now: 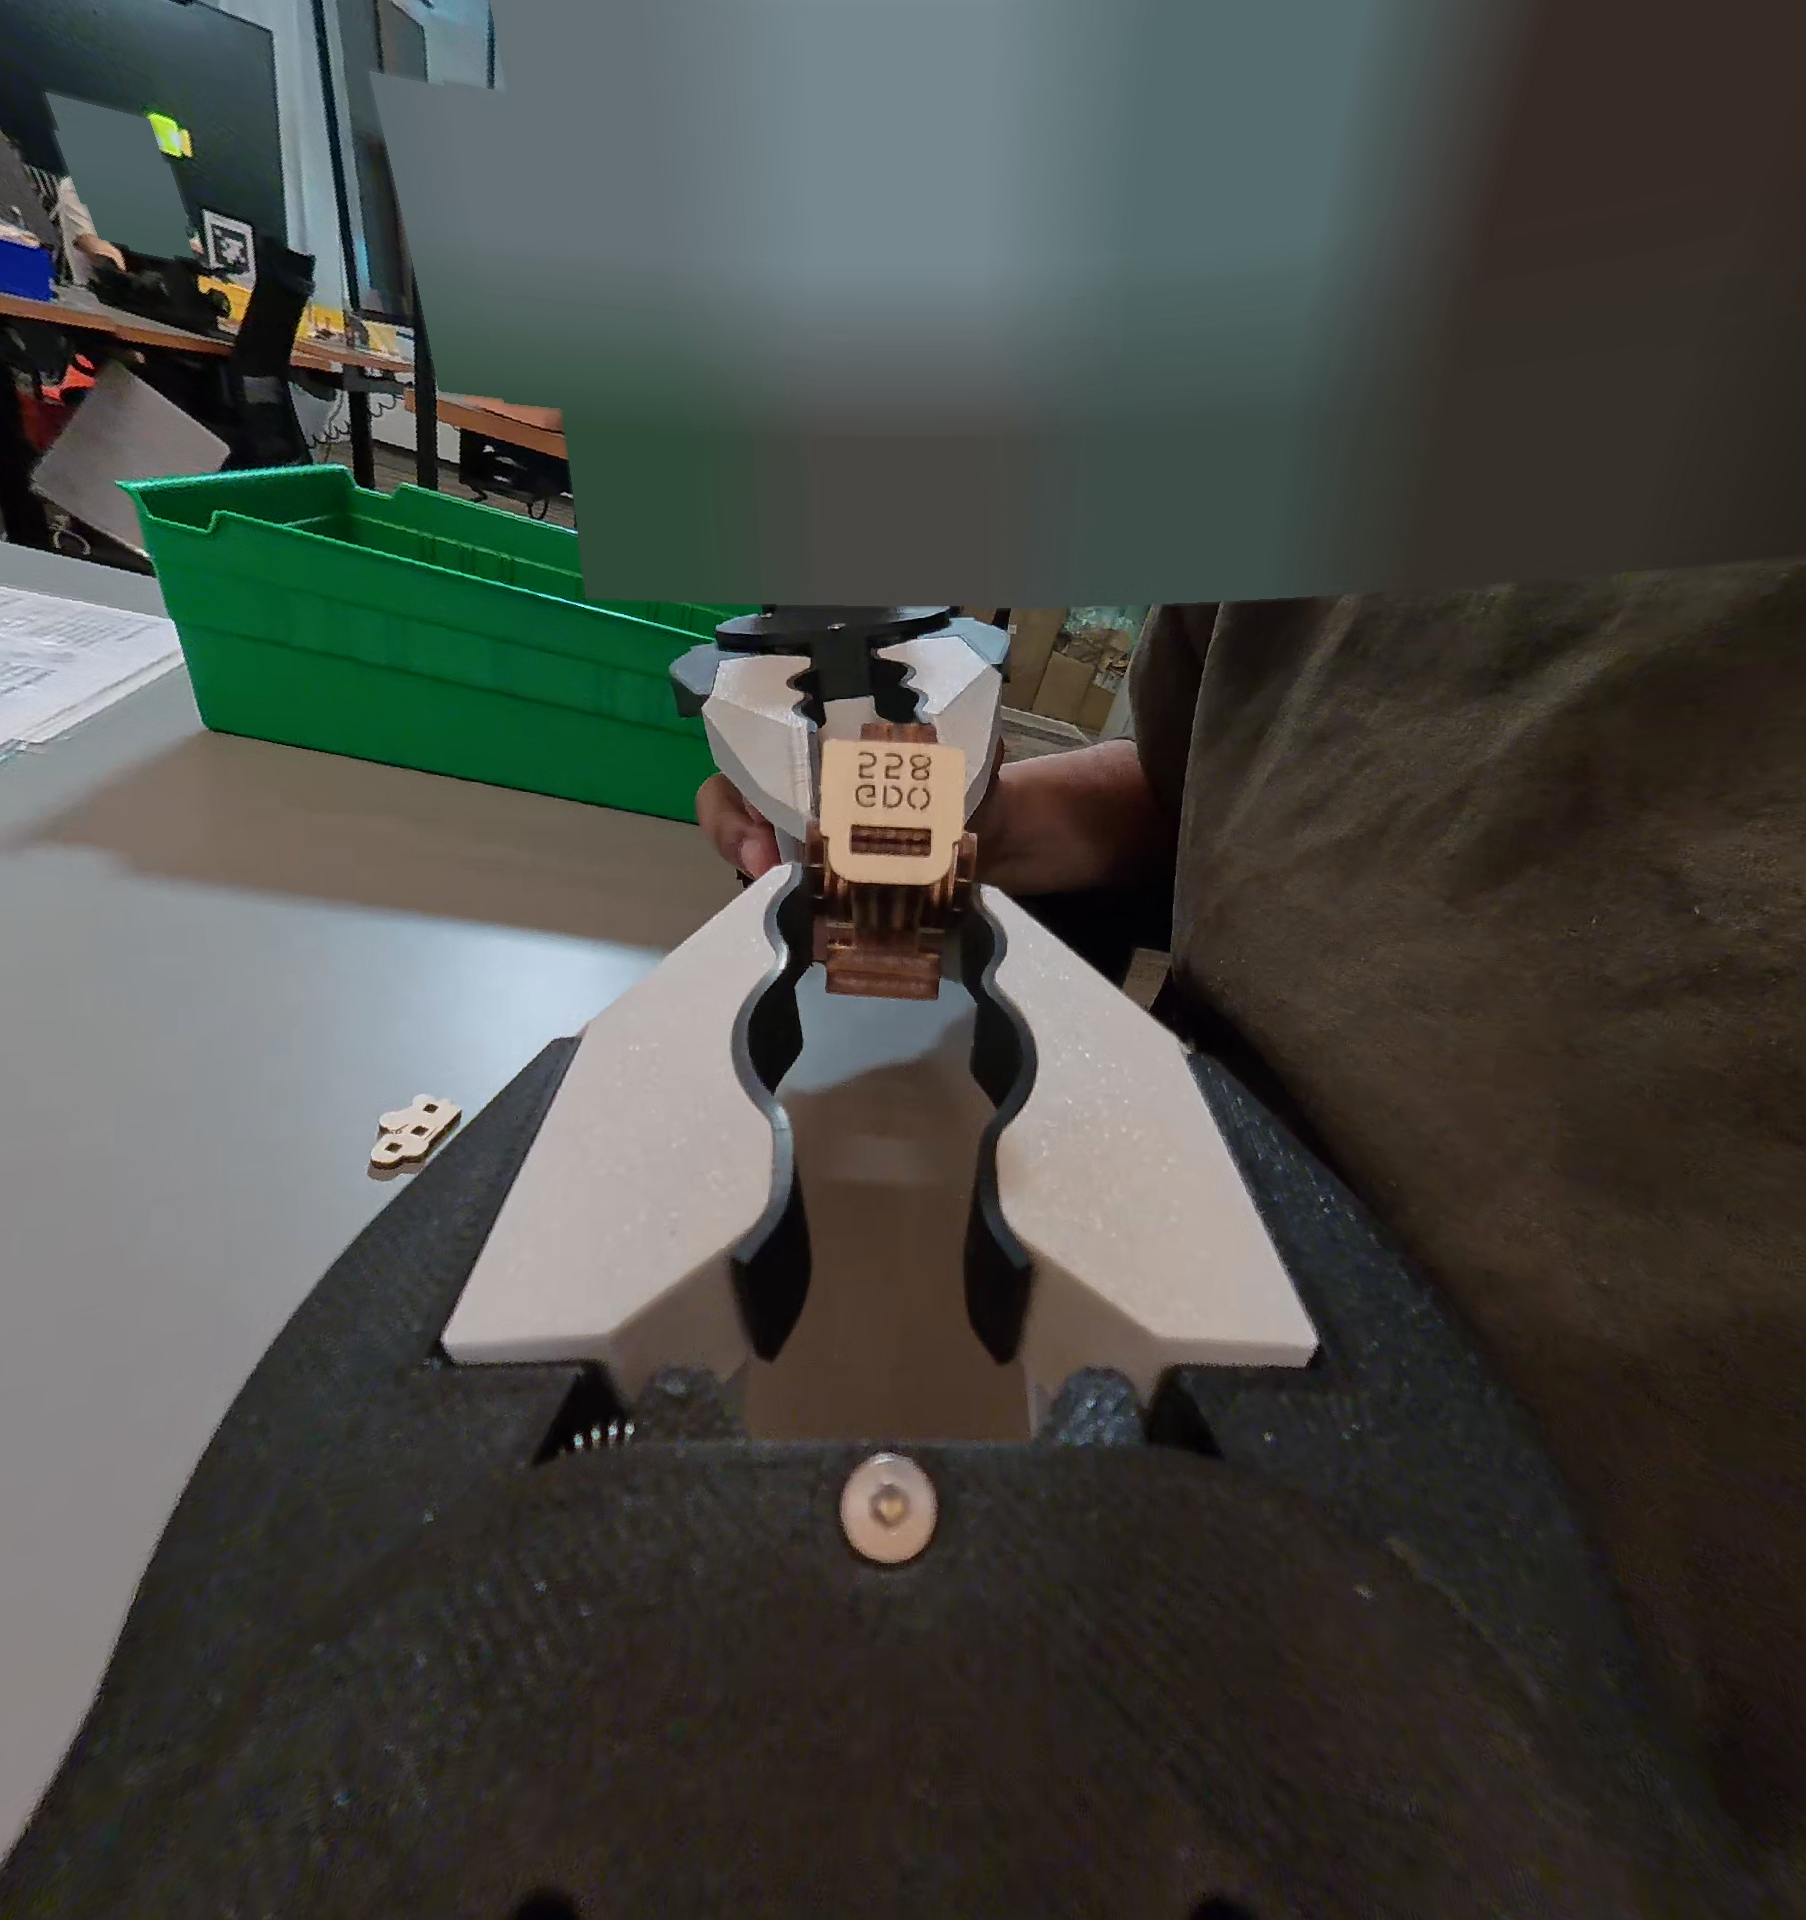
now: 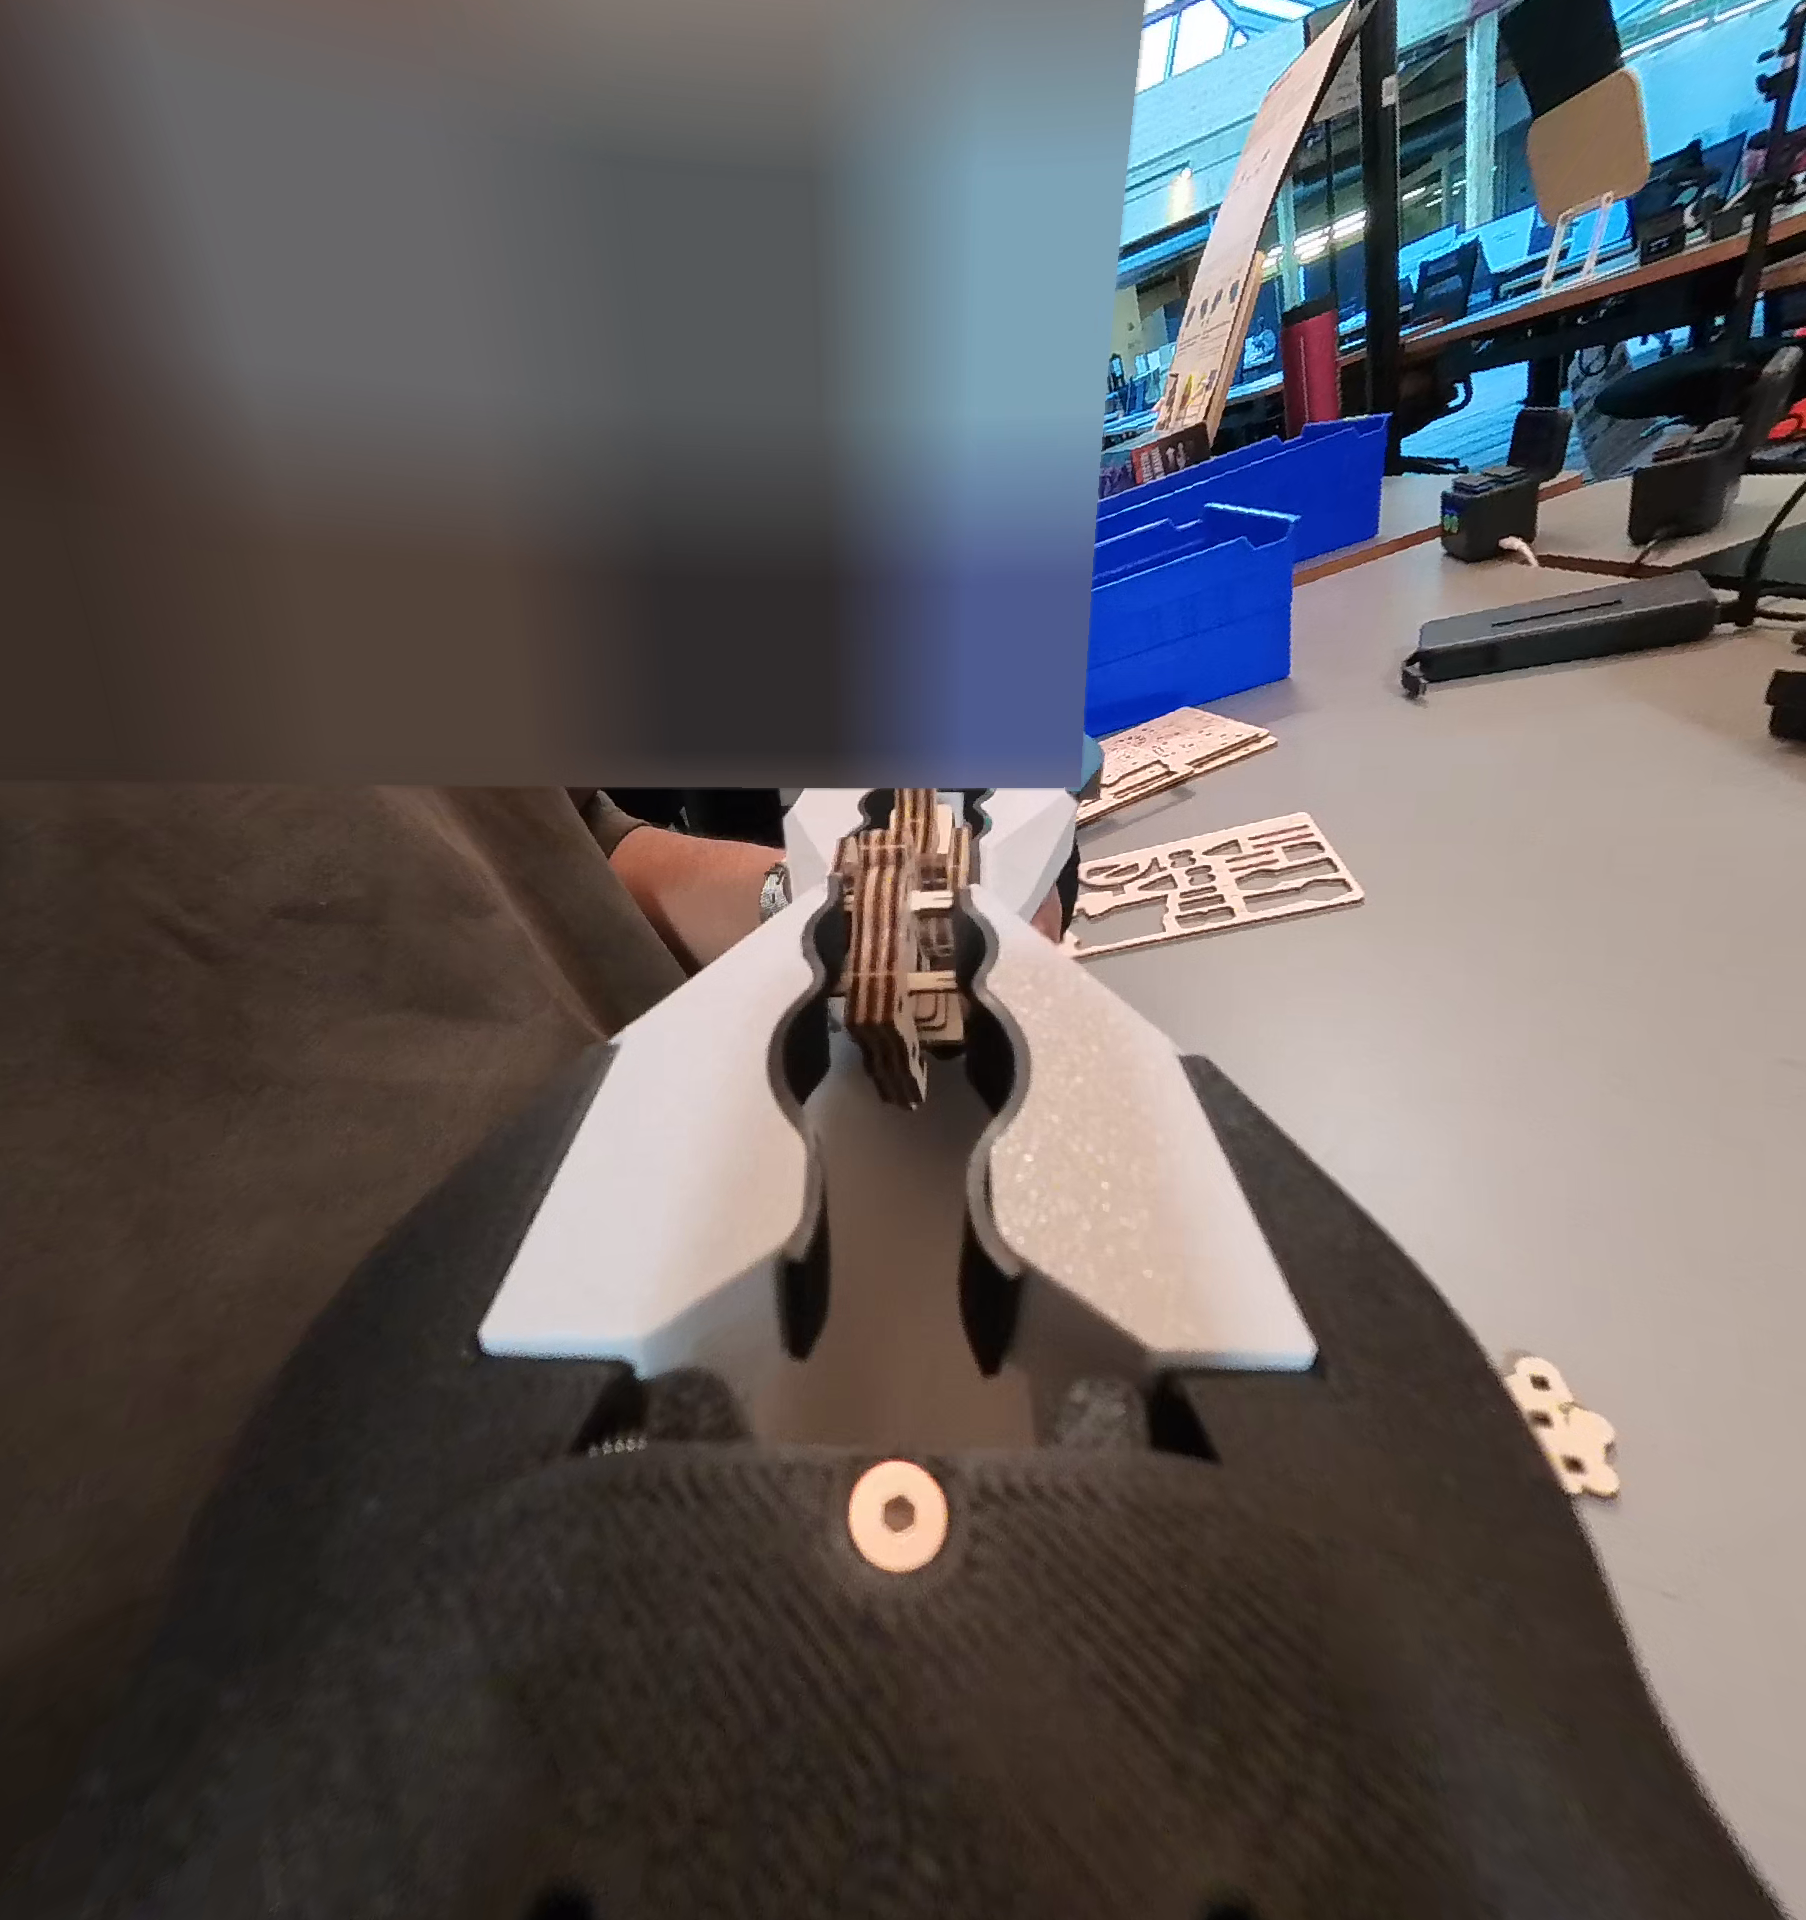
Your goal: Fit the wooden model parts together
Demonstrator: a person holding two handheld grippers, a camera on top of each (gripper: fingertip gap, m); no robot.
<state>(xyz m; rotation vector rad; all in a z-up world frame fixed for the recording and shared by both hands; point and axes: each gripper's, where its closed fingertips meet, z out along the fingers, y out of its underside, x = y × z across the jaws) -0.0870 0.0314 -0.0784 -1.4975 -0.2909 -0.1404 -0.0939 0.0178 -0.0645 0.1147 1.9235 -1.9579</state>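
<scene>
Wooden model, left wrist view: we see the layered plywood assembly (image 1: 883, 914) held in the air above the grey worktop (image 1: 203, 987), between both tools; our left gripper (image 1: 883, 925) has its fingers (image 1: 712, 997) pinching the lower end, and the right gripper (image 1: 852, 717) opposite grips a pale engraved plate on top.
Loose part: a small flat wooden link with holes (image 1: 416, 1132) lies on the worktop left of us, near a green plastic bin (image 1: 411, 634).
Wooden model, right wrist view: we see the assembly edge-on (image 2: 894, 987), its stacked layers pinched between the right gripper's fingers (image 2: 733, 1039).
Only here: punched-out wooden sheets (image 2: 1221, 878) and blue plastic bins (image 2: 1200, 603).
Only in left view: the engraved plate's face.
Risk: we judge that a skewed push could jam the tab or pry the layers apart.
</scene>
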